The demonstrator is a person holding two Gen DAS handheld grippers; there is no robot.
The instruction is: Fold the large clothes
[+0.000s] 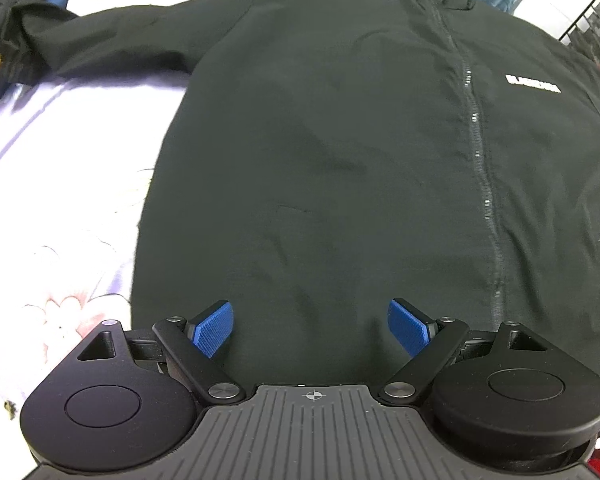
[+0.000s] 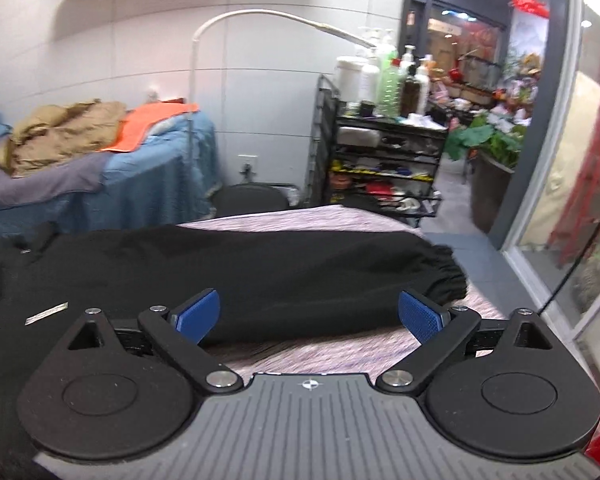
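Note:
A large black zip-up jacket (image 1: pixel 340 152) lies spread flat, front up, on a pale floral bed sheet (image 1: pixel 60 208). Its zipper (image 1: pixel 476 132) runs up the middle and a white logo (image 1: pixel 532 88) sits on the chest. One sleeve (image 1: pixel 112 44) stretches to the far left. My left gripper (image 1: pixel 311 326) is open and empty just above the jacket's hem. In the right wrist view the other sleeve (image 2: pixel 300 268) lies stretched to the right, ending in a gathered cuff (image 2: pixel 448 276). My right gripper (image 2: pixel 310 314) is open and empty, close in front of that sleeve.
A blue-covered bed (image 2: pixel 140 172) with tan and orange clothes stands behind. A black wire shelf rack (image 2: pixel 380 160) with bottles, a white arc lamp (image 2: pixel 260 16) and a glass door (image 2: pixel 560 184) are to the right. The bed edge (image 2: pixel 480 292) lies near the cuff.

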